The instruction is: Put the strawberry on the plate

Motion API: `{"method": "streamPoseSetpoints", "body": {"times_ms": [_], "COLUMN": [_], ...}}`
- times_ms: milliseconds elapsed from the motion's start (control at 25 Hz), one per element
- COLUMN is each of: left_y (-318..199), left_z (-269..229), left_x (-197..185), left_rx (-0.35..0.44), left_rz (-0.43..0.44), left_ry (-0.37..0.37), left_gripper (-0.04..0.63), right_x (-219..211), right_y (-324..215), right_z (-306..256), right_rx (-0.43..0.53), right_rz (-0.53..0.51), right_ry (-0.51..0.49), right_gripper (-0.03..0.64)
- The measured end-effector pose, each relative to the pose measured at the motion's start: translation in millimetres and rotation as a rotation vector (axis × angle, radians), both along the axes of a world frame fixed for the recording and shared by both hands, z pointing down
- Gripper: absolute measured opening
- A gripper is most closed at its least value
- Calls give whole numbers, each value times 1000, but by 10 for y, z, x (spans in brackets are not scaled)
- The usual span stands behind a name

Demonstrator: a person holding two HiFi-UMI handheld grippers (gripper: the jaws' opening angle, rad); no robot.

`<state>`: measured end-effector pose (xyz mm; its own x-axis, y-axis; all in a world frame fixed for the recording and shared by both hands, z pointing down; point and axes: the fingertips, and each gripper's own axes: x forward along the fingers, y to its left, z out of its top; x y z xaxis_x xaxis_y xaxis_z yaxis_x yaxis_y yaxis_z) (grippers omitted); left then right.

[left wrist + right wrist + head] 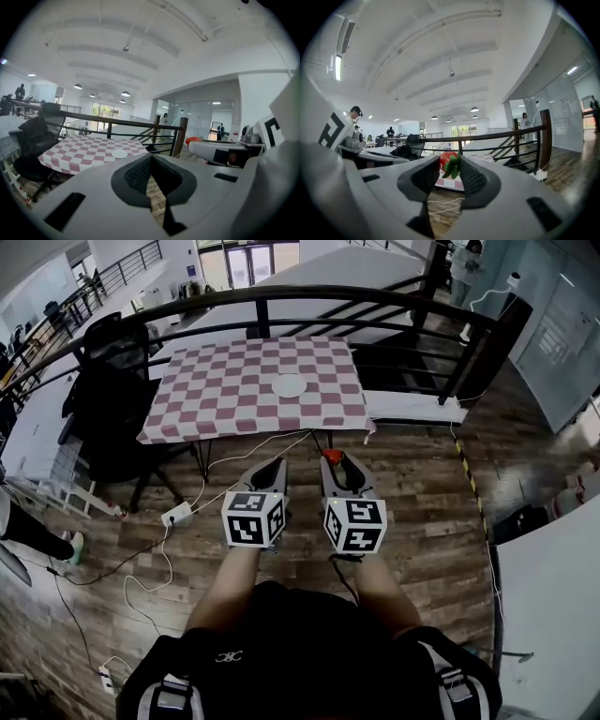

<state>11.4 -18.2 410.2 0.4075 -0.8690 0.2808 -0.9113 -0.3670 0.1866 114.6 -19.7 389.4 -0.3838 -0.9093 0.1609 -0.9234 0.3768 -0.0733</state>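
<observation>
A red strawberry (331,456) with green leaves (451,167) is pinched between the tips of my right gripper (335,462), which is shut on it over the wooden floor, short of the table. The small white plate (289,385) lies in the middle of the table with the red-and-white checked cloth (216,399). Beside the right one, my left gripper (271,466) is shut with nothing in it; its tips meet (152,156). The left gripper view shows the plate (119,153) ahead and the strawberry (192,139) to the right.
A black railing (281,301) curves behind and around the table. A black office chair (112,399) stands at the table's left. White cables and a power strip (176,514) lie on the floor under the table's near edge. A white desk (553,606) is at the right.
</observation>
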Motion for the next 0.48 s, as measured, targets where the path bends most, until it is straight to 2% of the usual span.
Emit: {"method": "streamPoseSetpoints", "body": {"times_ms": [320,480], "left_y": [-431,-790], "left_z": [139,186], "left_x": [-10,-35], "left_rx": [-12,-6], "left_rz": [-8,3], "left_ry": [5,12], "left_gripper": [-9,-10], "right_x": [-49,-54], "right_y": [-407,-775], "right_z": [153,206], "right_rx": [-18,-17], "right_rz": [-22,-10], "right_ry": [6,8], "right_gripper": [141,141]}}
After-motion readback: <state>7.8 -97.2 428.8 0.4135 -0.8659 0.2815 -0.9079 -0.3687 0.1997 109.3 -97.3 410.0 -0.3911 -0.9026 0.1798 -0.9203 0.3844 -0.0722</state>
